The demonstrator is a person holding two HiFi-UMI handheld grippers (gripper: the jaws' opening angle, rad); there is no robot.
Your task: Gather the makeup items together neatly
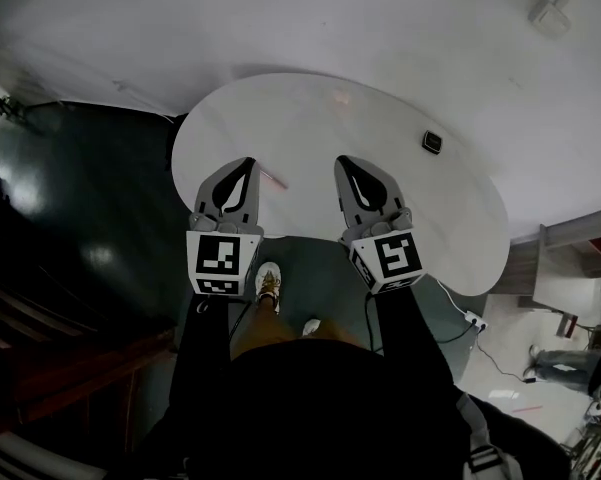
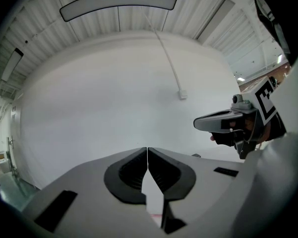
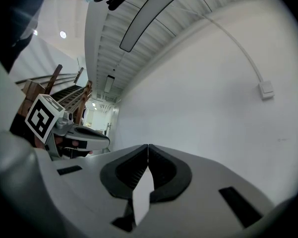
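A round white table (image 1: 310, 118) carries a small dark compact (image 1: 432, 142) at its right, a thin pink stick (image 1: 272, 179) near the front edge, and a faint pinkish item (image 1: 340, 96) at the back. My left gripper (image 1: 243, 164) hovers over the front edge, just left of the pink stick, jaws shut and empty. My right gripper (image 1: 348, 161) is level beside it, also shut with nothing in it. In the left gripper view the closed tips (image 2: 147, 148) face the white wall, with the right gripper (image 2: 223, 123) alongside. The right gripper view shows its closed tips (image 3: 148, 146) and the left gripper (image 3: 84, 140).
A white wall (image 1: 400, 28) rises behind the table, with a small box (image 1: 552, 13) mounted on it. Dark floor (image 1: 70, 218) lies to the left. The person's shoes (image 1: 269, 283) are under the table edge. A power strip and cables (image 1: 477, 320) lie at the right, near shelving (image 1: 580, 258).
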